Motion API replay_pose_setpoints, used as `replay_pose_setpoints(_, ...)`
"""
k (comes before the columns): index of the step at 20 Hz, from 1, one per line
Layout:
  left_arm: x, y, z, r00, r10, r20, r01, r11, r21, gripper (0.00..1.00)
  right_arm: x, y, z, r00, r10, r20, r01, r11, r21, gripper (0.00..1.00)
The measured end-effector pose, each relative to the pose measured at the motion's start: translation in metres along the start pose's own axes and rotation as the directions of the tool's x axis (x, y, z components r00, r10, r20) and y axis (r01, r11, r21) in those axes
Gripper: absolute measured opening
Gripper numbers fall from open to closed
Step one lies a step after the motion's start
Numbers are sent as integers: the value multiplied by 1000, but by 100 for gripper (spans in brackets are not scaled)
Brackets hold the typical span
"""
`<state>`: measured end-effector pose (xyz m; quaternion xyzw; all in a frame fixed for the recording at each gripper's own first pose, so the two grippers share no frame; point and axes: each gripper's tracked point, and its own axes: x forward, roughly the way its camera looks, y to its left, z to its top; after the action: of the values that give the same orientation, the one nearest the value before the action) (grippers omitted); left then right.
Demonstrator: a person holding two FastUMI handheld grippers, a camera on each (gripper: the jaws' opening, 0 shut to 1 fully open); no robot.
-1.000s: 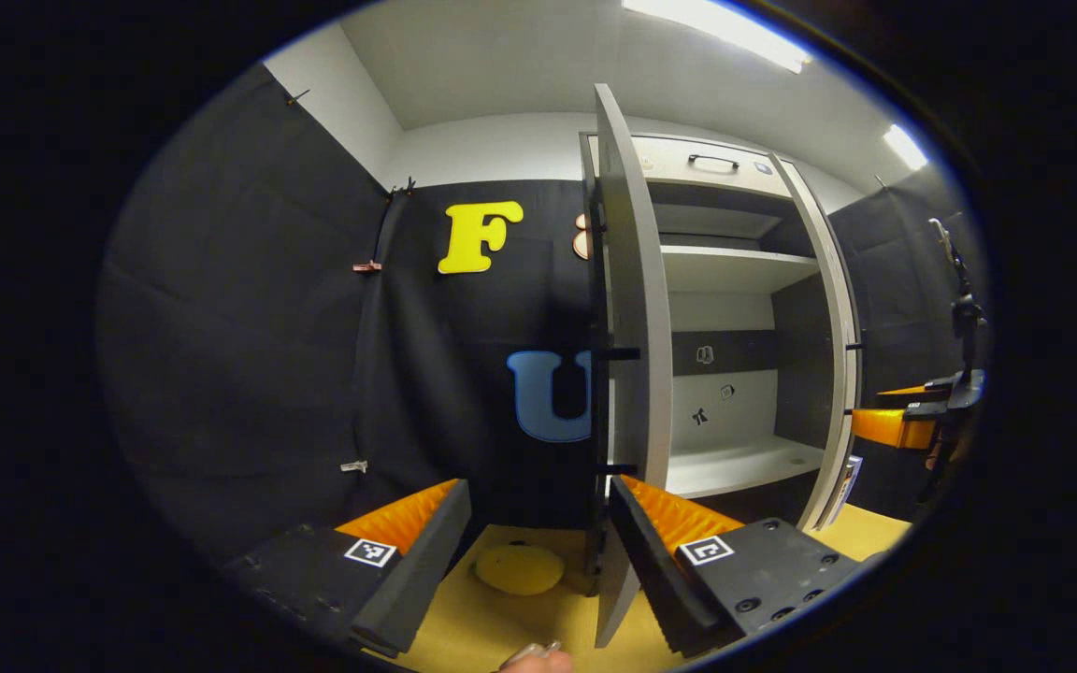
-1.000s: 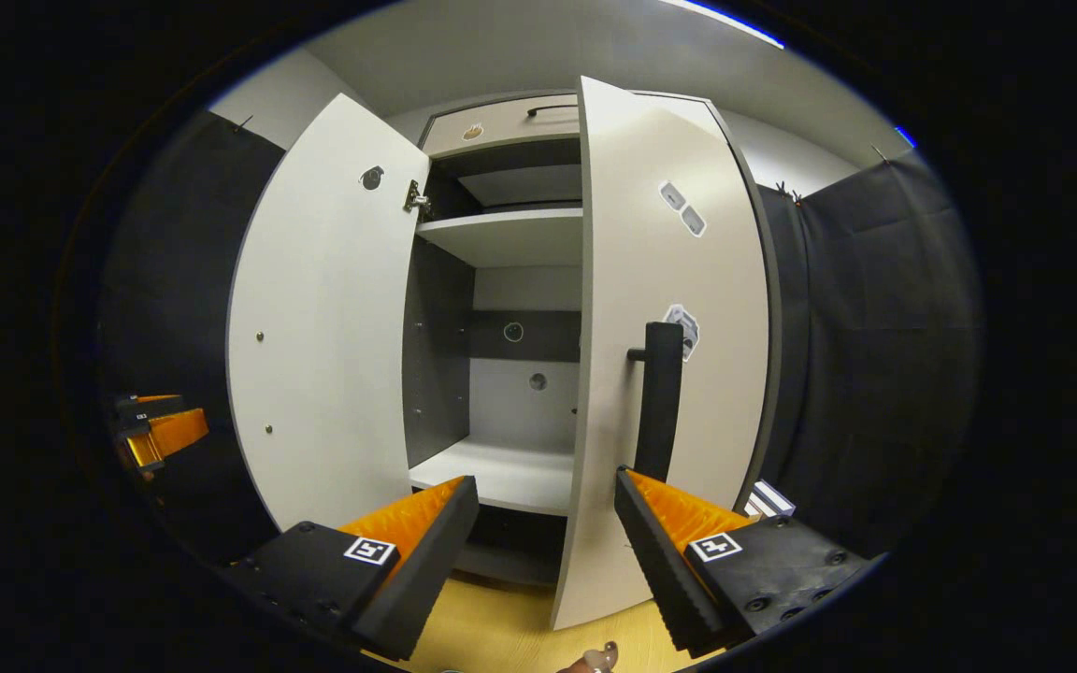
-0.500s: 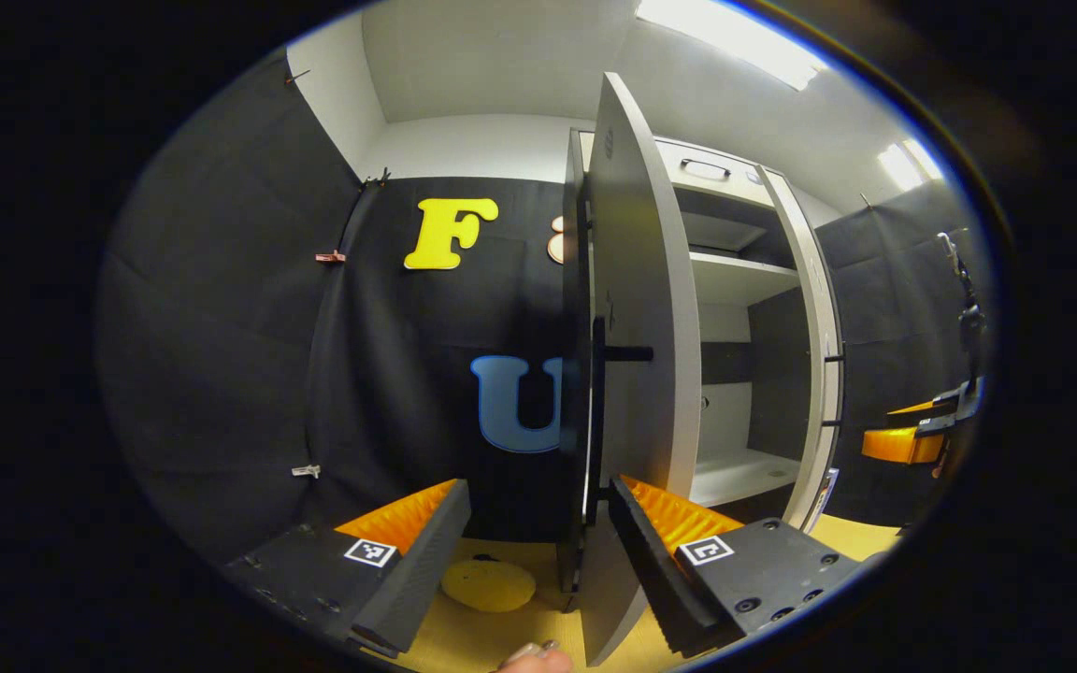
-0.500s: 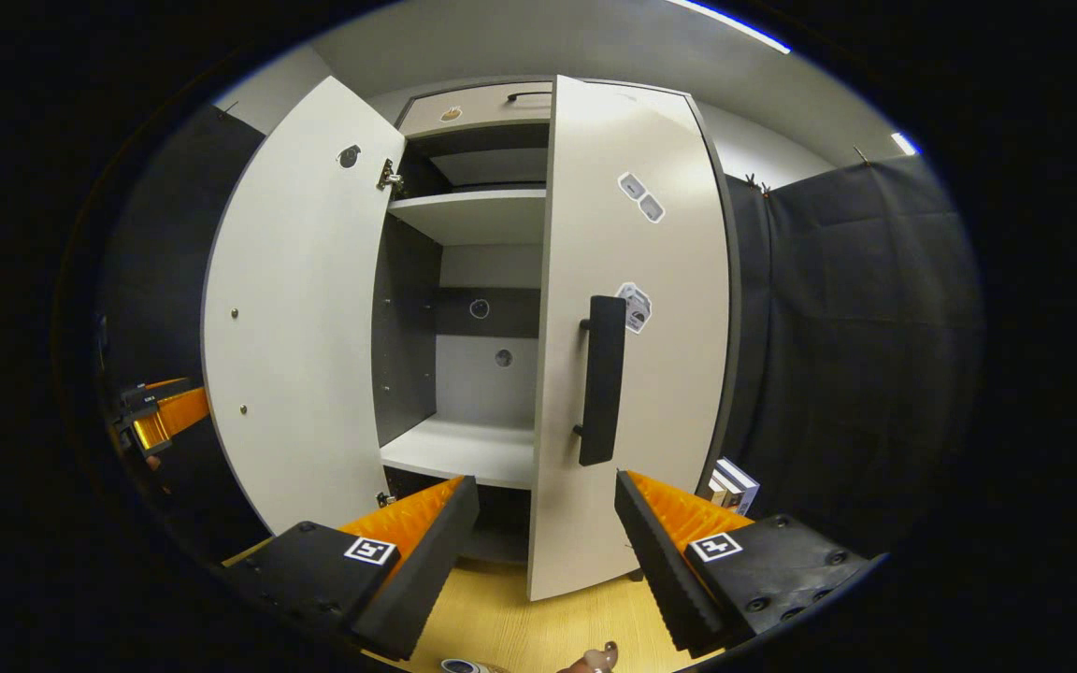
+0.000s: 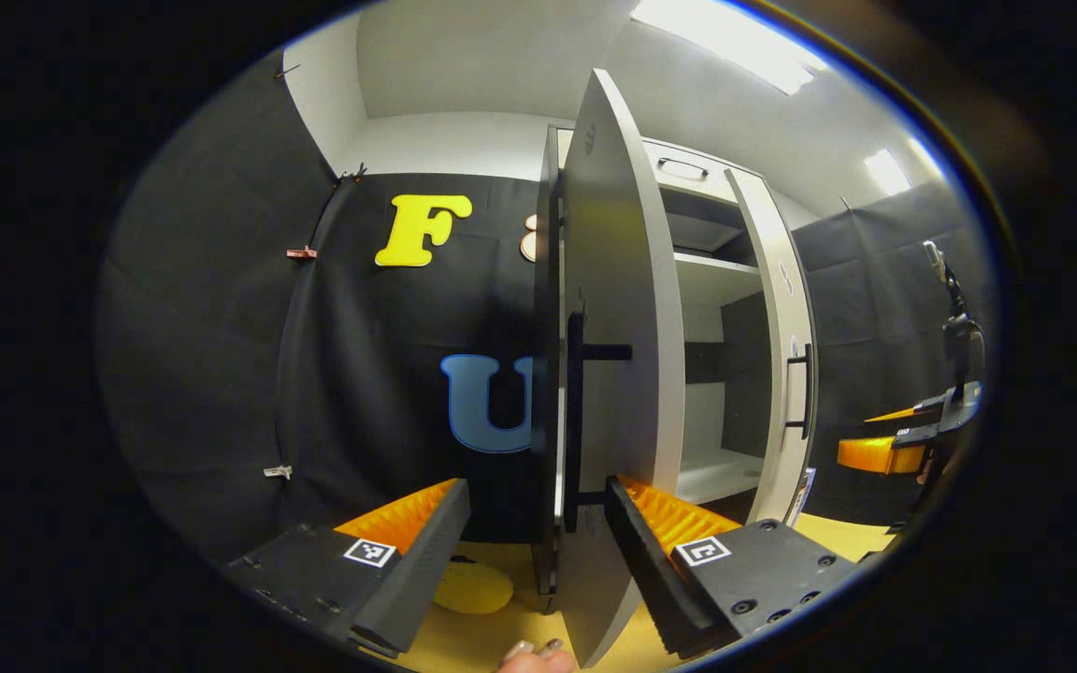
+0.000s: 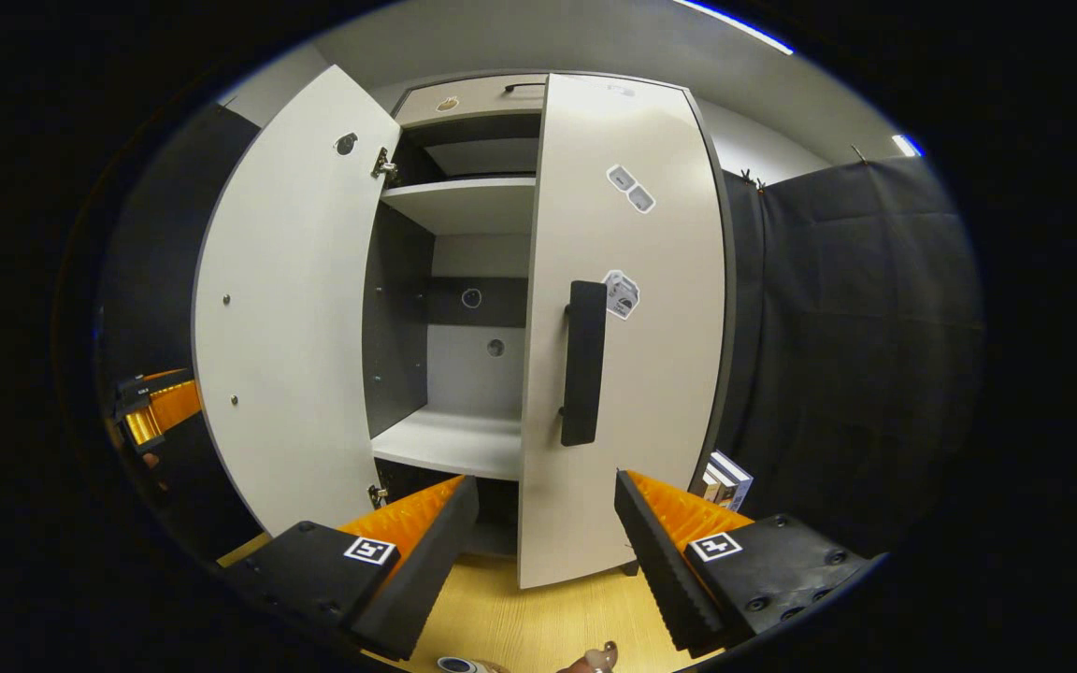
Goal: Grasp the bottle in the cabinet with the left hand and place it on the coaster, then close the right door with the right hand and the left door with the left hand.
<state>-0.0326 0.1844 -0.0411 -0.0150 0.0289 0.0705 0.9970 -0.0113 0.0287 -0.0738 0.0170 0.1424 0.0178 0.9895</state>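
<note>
The grey cabinet's left door [image 5: 613, 308] stands edge-on in the left gripper view, its black handle [image 5: 576, 411] facing left. My left gripper [image 5: 536, 486] is open, with the door's lower edge between its fingers; I cannot tell whether they touch it. A yellow round coaster [image 5: 473, 589] lies on the wooden table behind the left finger. In the right gripper view the right door [image 6: 651, 374] looks flush with the cabinet front, its handle [image 6: 583, 365] facing me. My right gripper [image 6: 548, 481] is open, a little back from that door. The left door [image 6: 286, 308] stands wide open.
The cabinet's lower shelf [image 6: 454, 444] is bare. Books [image 6: 725, 481] stand to the right of the cabinet. The other gripper [image 5: 903, 439] shows at the far right, and the left one [image 6: 150, 411] behind the open door. A small white round thing [image 6: 454, 665] sits at the bottom edge.
The right door has swung from half open to about shut, and my right gripper has drawn back from it. My left gripper has moved in around the left door's edge.
</note>
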Motion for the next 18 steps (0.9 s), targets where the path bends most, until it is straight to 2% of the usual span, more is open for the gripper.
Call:
replay_pose_setpoints(5, -1, -4, -1, 999, 45, -6, -45, 999, 9, 93, 5, -12, 4, 1000, 16, 15, -16, 1000, -8, 98)
replay_pose_setpoints(9, -3, -16, 0, 996, 87, -6, -87, 996, 37, 93, 18, -20, 7, 998, 62, 15, -62, 998, 6, 98)
replay_pose_setpoints(18, 5, -67, -3, 994, 111, 4, -111, 994, 25, 93, 38, -46, 15, 989, 147, 22, -146, 989, -26, 98)
